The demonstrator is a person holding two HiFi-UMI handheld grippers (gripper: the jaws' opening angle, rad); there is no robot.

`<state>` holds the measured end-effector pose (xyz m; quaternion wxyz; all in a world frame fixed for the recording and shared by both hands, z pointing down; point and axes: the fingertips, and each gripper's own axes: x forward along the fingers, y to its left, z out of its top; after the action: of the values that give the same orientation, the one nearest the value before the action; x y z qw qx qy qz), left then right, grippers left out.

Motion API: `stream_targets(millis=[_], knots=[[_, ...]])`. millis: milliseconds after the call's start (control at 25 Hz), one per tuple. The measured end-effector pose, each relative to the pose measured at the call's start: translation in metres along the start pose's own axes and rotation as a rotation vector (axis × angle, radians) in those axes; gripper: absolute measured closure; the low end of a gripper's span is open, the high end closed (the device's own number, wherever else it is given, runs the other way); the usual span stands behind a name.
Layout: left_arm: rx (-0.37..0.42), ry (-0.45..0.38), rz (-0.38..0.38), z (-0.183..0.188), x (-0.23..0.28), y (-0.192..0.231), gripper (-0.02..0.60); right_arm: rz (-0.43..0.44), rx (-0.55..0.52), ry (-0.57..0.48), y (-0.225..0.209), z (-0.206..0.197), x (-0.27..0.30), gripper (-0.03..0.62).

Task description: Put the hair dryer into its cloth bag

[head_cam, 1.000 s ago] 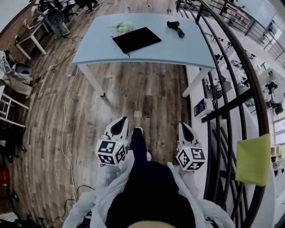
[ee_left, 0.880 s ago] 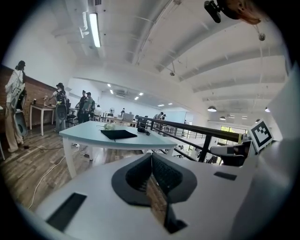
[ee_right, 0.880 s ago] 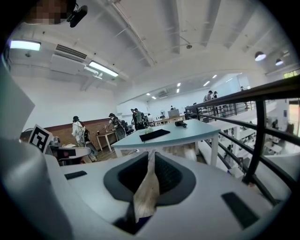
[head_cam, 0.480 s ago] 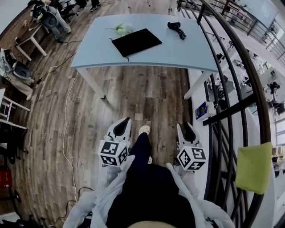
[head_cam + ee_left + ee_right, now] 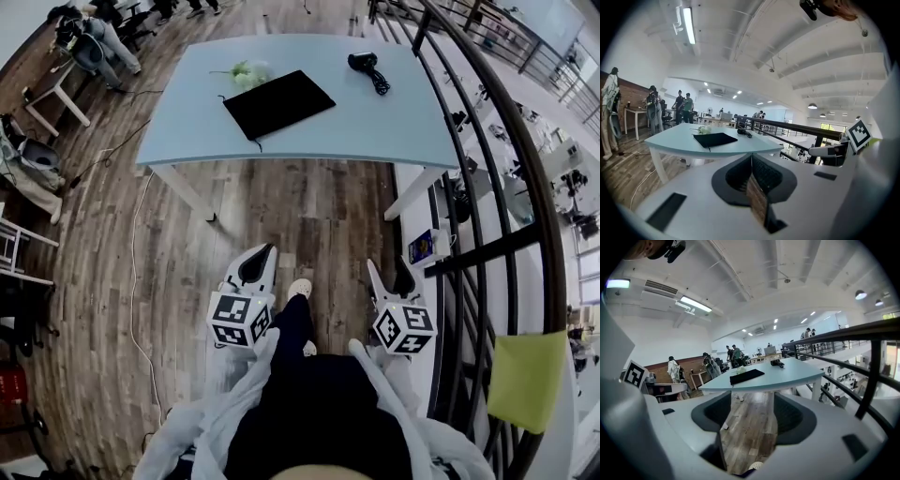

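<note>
Ahead on the desk [image 5: 398, 117], the hair dryer [image 5: 365, 64] lies near the far right corner, apart from its cloth bag [image 5: 278, 101], so I judge nothing done yet: left gripper [image 5: 263, 253] fingers pressed together, right gripper [image 5: 388, 268] fingers just opening, empty.

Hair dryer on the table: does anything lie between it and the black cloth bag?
Nothing visible does. The hair dryer lies at the far right of the table, the cloth bag flat to its left, with bare tabletop between them. The pale bunch sits beyond the bag's far left corner, out of the way.
</note>
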<state>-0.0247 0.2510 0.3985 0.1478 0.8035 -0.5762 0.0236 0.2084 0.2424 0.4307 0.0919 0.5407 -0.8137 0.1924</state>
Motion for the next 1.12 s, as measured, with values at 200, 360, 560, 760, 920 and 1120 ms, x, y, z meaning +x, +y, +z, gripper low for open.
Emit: stream_targets(millis=[200, 360, 560, 760, 920, 1120], knots=[[-0.020, 0.000, 0.007, 0.014, 0.036, 0.016, 0.565, -0.008, -0.004, -0.013, -0.011, 0.025, 0.039, 0.309], [-0.052, -0.013, 0.022, 0.031, 0.062, 0.038, 0.563, 0.003, -0.005, -0.016, -0.012, 0.045, 0.068, 0.309], [-0.053, -0.011, 0.006, 0.045, 0.097, 0.059, 0.507, -0.016, 0.007, -0.025, -0.019, 0.060, 0.098, 0.309], [-0.040, -0.008, -0.028, 0.052, 0.130, 0.071, 0.453, -0.039, 0.010, -0.041, -0.026, 0.072, 0.125, 0.309], [-0.036, -0.001, -0.057, 0.055, 0.154, 0.081, 0.452, -0.054, 0.011, -0.041, -0.029, 0.079, 0.146, 0.305], [-0.023, -0.002, -0.080, 0.062, 0.176, 0.092, 0.453, -0.066, 0.019, -0.039, -0.032, 0.081, 0.166, 0.303]])
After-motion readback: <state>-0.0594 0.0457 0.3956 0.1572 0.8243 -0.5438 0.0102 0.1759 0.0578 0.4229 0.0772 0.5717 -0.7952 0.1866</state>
